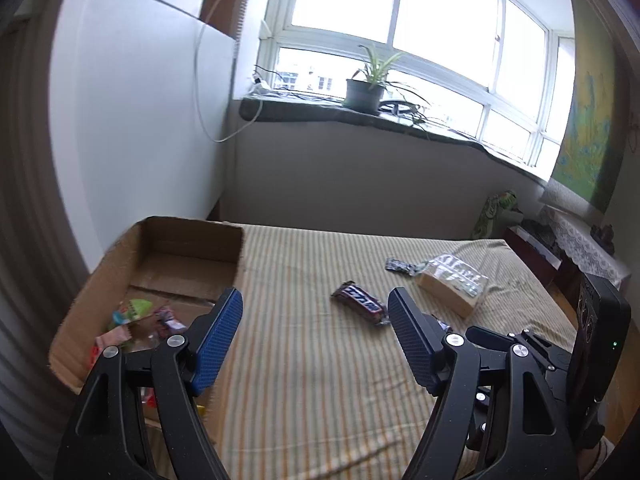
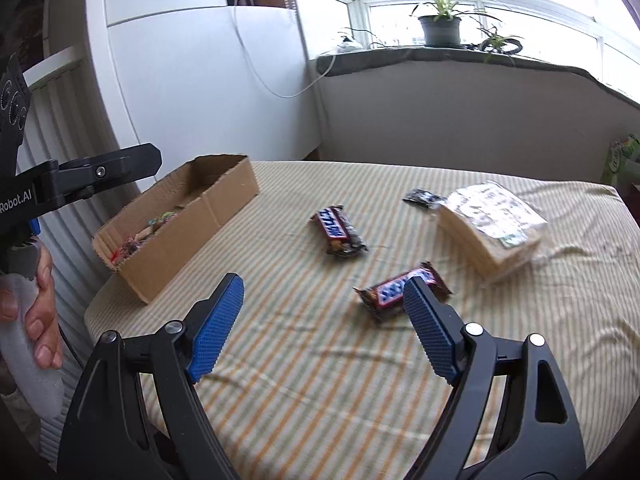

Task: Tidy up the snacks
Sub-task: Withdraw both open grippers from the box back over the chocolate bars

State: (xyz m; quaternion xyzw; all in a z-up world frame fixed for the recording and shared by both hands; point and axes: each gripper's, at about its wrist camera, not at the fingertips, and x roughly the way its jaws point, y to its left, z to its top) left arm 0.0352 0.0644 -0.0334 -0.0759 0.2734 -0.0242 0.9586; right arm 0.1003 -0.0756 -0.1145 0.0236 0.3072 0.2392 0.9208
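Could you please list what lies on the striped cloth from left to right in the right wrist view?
cardboard box → farther Snickers bar → nearer Snickers bar → clear-wrapped cracker pack

We find the cardboard box (image 2: pixel 176 224) at the table's (image 2: pixel 320 380) left edge, small wrapped snacks (image 1: pixel 132 320) inside its near end. Right of the box lies one chocolate bar (image 2: pixel 339 231); a second bar (image 2: pixel 400 290) sits nearer us, apart from it. Farther right rests a wrapped cracker pack (image 2: pixel 490 226), a small sachet (image 2: pixel 422 198) just beside its far-left corner. A potted plant (image 2: pixel 440 24) stands on the windowsill (image 2: pixel 440 54) behind.
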